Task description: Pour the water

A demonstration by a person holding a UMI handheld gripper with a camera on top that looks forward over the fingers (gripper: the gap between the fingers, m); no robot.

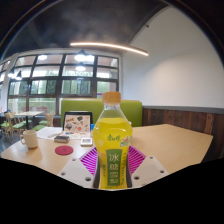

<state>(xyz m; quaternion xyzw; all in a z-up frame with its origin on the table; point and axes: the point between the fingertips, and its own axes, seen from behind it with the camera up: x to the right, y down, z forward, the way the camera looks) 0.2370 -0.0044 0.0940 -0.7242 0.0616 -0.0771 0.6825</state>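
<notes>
The gripper (pixel 113 163) is clamped on the upright bottle (pixel 113 140), its cap on. This keeps water inside until pouring.

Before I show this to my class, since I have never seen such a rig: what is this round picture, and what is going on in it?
There is no robot here. A person carries a hand-held claw with two fingers, and the camera rides on it, looking forward along them; hence the round, wide view. The pink pads are the fingers' inner faces. A bottle with a yellow cap and a green label stands upright between them and looks gripped on both sides. It sits at the near edge of a wooden table. Further back are a white mug and a red coaster.
</notes>
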